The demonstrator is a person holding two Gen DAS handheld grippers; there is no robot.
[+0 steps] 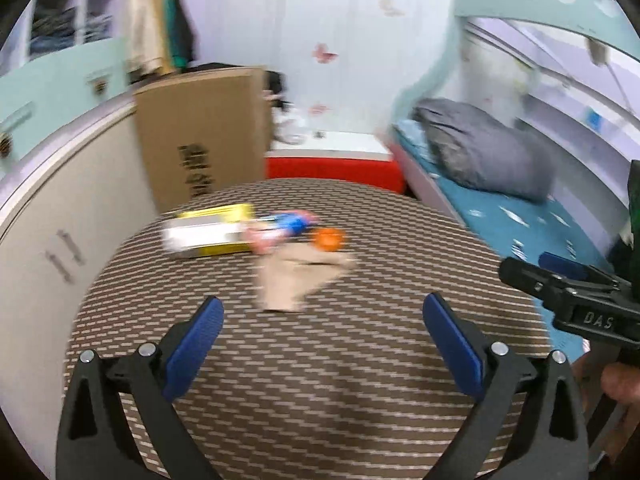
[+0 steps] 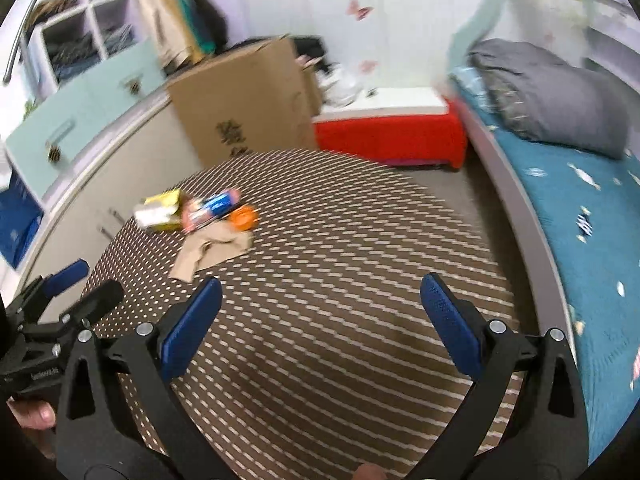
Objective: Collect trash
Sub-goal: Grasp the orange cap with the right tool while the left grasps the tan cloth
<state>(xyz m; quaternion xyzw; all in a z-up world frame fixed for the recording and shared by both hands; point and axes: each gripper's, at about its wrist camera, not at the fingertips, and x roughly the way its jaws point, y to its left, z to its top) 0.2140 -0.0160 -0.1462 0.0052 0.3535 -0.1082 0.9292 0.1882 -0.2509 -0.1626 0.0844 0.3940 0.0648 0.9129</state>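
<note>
A round table with a brown woven cloth (image 1: 320, 380) fills the small bedroom. The left gripper (image 1: 322, 320) hangs over its near part with jaws wide open and nothing between them; the right gripper (image 2: 320, 304) is also spread wide and empty. The trash lies ahead of both in one cluster: a crumpled brown paper (image 1: 296, 280) is closest, straight before the left gripper, which I judge the nearer one. Behind it lie an orange cap (image 1: 329, 239), a blue and pink wrapper (image 1: 282, 226) and a yellow box (image 1: 208, 232) with its long side across the view. A cardboard carton (image 1: 200, 136) stands behind the table; nothing blocks the way.
</note>
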